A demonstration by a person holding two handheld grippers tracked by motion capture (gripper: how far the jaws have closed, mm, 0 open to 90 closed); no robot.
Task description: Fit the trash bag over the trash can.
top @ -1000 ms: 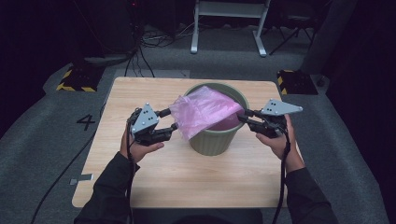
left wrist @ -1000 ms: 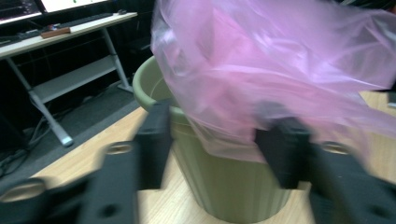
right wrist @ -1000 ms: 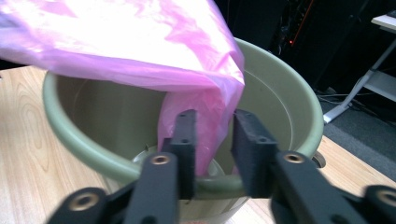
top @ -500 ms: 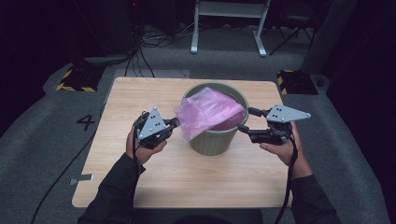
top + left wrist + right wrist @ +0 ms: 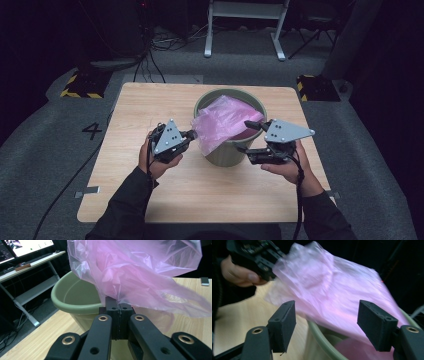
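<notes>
L claw (image 5: 189,134) clamped on pink bag (image 5: 225,120) edge, bag half in green bin (image 5: 212,152) mid-desk (image 5: 150,100). R claw (image 5: 246,136) just opened, jaws wide, off bag, by bin rim.

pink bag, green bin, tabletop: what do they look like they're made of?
Pink bag: thin translucent plastic film, glossy; it crinkles and the bin shows faintly through it.
Green bin: probably moulded plastic, matte olive, with a smooth rolled rim and no seams.
Table: light wood or wood-look laminate, satin; fine grain lines show, but which one I cannot tell.
</notes>
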